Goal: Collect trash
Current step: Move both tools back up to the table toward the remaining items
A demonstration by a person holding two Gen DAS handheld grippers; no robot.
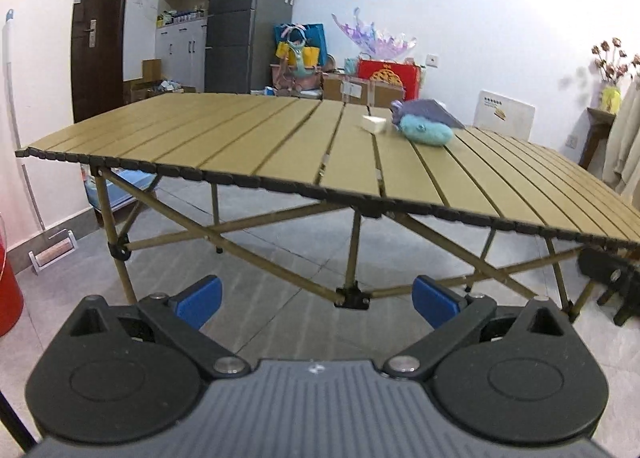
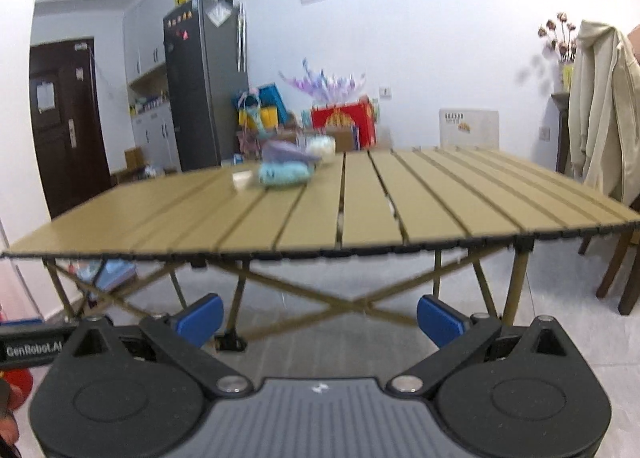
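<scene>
Red bucket (image 1: pixel 8 290) sits at far left on the floor, its contents hidden. Both the left gripper (image 1: pixel 316 300) and right gripper (image 2: pixel 320 320) hang spread wide and empty before the slatted table (image 1: pixel 240 146), where a white scrap (image 1: pixel 374 124), teal fuzzy lump (image 1: pixel 426 132) and purple paper (image 1: pixel 430 110) cluster toward the far edge.

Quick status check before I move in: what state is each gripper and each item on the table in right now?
left gripper: open, empty, short of the table.
right gripper: open, empty, short of the table.
folding table: unfolded, standing.
white block: lying on the table.
turquoise fuzzy item: lying beside the block.
purple folded item: behind the fuzzy item.
</scene>
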